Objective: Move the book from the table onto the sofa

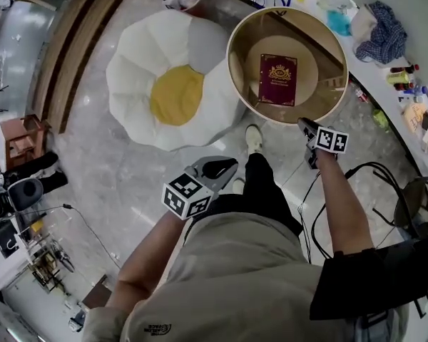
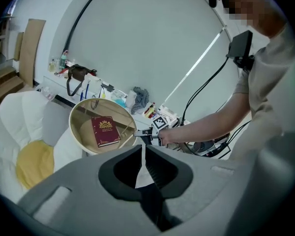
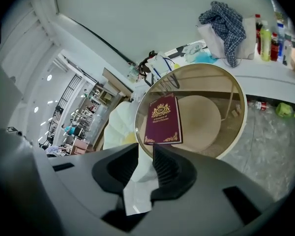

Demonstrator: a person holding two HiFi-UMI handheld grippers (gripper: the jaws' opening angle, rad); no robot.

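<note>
Maroon book, gold crest, flat on round glass table; white flower-shaped sofa beside.

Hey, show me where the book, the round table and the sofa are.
book (image 1: 278,79), head view, middle of its maroon cover.
round table (image 1: 230,64), head view, left side of its pale rim.
sofa (image 1: 176,95), head view, its yellow centre cushion.

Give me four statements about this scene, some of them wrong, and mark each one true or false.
1. The book lies on the round table. True.
2. The right gripper grips the book. False: its jaws stand apart with nothing between them, short of the book.
3. The sofa is white with a yellow centre. True.
4. The book's cover is blue. False: it is maroon with gold print.
</note>
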